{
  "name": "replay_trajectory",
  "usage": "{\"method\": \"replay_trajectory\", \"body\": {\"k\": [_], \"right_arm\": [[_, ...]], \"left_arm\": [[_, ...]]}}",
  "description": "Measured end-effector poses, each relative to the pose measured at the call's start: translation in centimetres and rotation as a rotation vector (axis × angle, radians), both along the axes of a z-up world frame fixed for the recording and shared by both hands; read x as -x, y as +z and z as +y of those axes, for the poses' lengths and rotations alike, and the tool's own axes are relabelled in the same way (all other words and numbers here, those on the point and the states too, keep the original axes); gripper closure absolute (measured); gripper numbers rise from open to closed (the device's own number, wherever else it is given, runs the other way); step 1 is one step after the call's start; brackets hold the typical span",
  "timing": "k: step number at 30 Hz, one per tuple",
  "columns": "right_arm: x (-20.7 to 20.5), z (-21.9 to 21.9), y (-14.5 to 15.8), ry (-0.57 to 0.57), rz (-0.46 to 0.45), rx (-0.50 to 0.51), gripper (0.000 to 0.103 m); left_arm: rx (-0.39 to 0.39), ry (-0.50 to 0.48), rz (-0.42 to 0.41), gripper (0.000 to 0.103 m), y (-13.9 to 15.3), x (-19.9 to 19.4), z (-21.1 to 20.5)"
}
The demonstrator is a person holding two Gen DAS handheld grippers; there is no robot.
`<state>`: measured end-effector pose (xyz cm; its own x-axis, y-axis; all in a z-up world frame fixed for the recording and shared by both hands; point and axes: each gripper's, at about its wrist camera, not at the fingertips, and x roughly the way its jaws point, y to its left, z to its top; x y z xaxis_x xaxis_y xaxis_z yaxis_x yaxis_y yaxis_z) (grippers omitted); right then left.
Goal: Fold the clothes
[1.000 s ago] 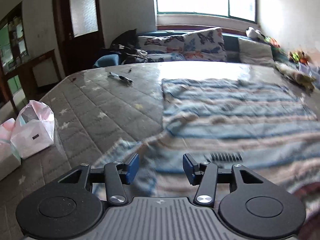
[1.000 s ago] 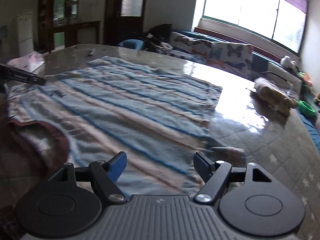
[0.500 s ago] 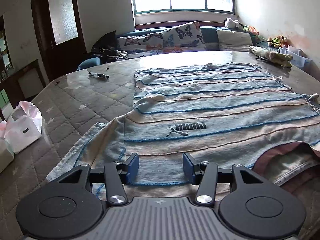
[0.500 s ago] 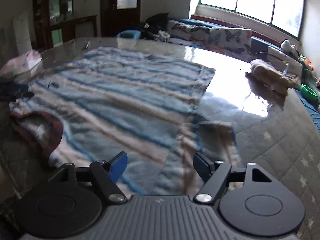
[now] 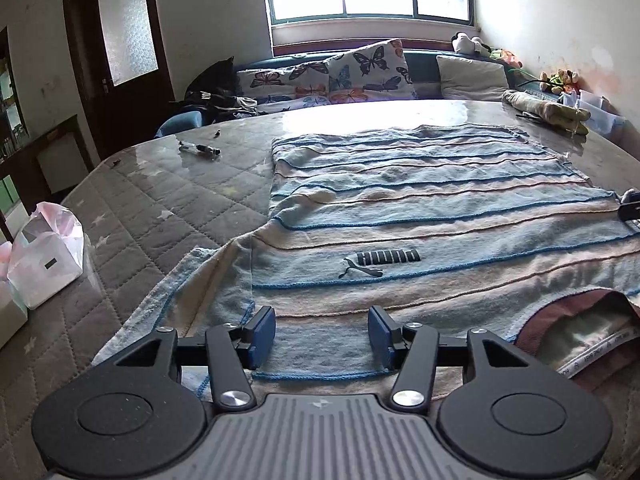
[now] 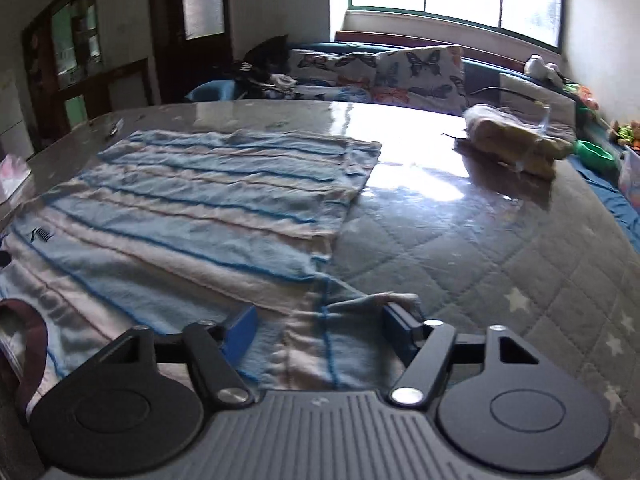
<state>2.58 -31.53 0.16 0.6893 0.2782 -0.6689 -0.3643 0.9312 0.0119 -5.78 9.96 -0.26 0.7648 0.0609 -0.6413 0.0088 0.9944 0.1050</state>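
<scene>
Since the earlier frame, right claw [image 6: 318,334] was shifted over shirt [image 6: 208,216] sleeve, closing, nothing pinched; left claw [image 5: 321,336] spread, opening above shoulder.

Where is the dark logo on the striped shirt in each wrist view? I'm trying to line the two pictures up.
Left wrist view: the logo sits centre frame, just beyond the jaws, on the striped shirt.
Right wrist view: the logo is small, at the far left edge.
Shared landmark: the butterfly pillows under the window.
</scene>
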Motion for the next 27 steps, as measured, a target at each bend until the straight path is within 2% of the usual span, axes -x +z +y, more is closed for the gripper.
{"method": "replay_trajectory", "body": {"k": [4, 6, 8, 11, 17, 19, 23, 24, 26, 27], "right_arm": [[1.8, 0.0, 1.0, 0.02, -0.021, 0.019, 0.035], [3.1, 0.3, 1.2, 0.039, -0.022, 0.029, 0.035], [4.2, 0.5, 0.9, 0.05, -0.02, 0.047, 0.035], [5.6, 0.7, 0.4, 0.053, -0.016, 0.068, 0.036], [7.4, -0.7, 0.2, -0.009, -0.032, 0.032, 0.038], [7.8, -1.0, 0.2, -0.006, -0.024, 0.022, 0.042], [8.1, -1.9, -0.2, -0.025, -0.008, -0.01, 0.042], [8.2, -2.0, -0.1, -0.031, -0.007, -0.02, 0.043], [8.5, -2.2, 0.3, -0.037, -0.017, -0.033, 0.043], [8.6, -2.4, 0.4, -0.042, -0.022, -0.038, 0.043]], "left_arm": [[0.006, -0.005, -0.001, 0.046, 0.3, -0.1, -0.4], [0.015, -0.016, -0.009, 0.042, 0.6, -0.1, -0.9], [0.023, -0.029, -0.021, 0.035, 0.9, 0.0, -1.5], [0.035, -0.054, -0.038, 0.032, 1.4, 0.0, -2.7], [0.067, -0.092, -0.068, 0.024, 2.5, 0.0, -4.8], [0.077, -0.104, -0.075, 0.023, 2.7, 0.0, -5.5], [0.091, -0.125, -0.075, 0.022, 2.8, -0.1, -6.7], [0.095, -0.13, -0.077, 0.02, 2.8, -0.1, -7.0], [0.103, -0.133, -0.087, 0.009, 3.0, 0.1, -7.4], [0.104, -0.139, -0.096, 0.008, 3.1, 0.2, -7.6]]}}
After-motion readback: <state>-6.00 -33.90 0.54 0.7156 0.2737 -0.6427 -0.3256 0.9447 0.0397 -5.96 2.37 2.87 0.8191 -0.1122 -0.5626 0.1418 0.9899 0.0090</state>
